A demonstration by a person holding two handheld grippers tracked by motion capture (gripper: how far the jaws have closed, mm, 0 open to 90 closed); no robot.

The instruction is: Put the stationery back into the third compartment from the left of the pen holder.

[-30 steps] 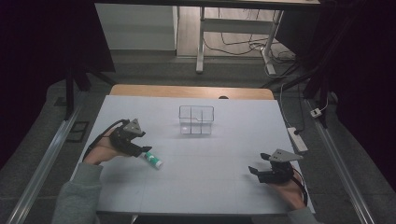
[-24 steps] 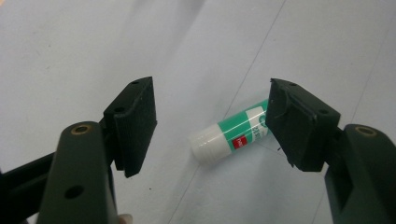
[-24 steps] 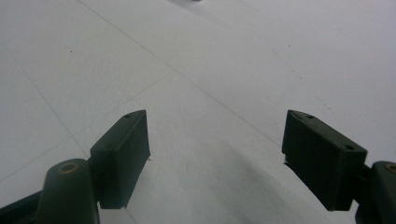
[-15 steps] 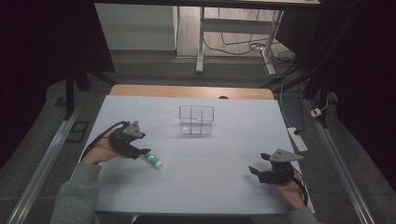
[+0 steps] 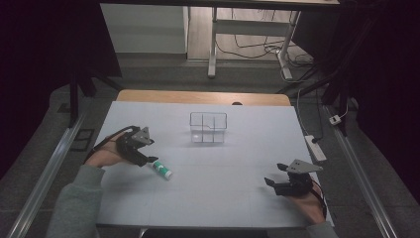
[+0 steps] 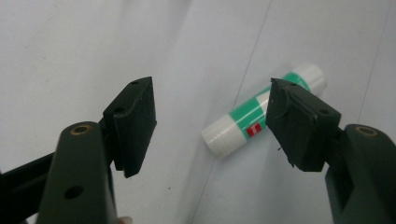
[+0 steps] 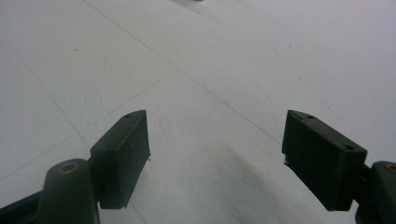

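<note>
- The left hand-held gripper (image 5: 148,152) sits at the left side of the white counter (image 5: 247,148), held by a hand in a grey sleeve (image 5: 74,208).
- Its jaws stand wide apart and grip nothing; in the left gripper view (image 6: 212,116) they frame a glue stick (image 6: 261,112).
- The glue stick (image 5: 162,169), white with a green band and a small red mark, lies flat on the counter just beside the left gripper's tips; one jaw hides part of it, so I cannot tell whether they touch.
- The right hand-held gripper (image 5: 275,174) rests low at the counter's right near corner, well apart from the glue stick, jaws spread (image 7: 215,149) over bare surface.
- A clear divided box (image 5: 208,127) stands upright near the counter's middle, toward the far edge, away from both grippers.
</note>
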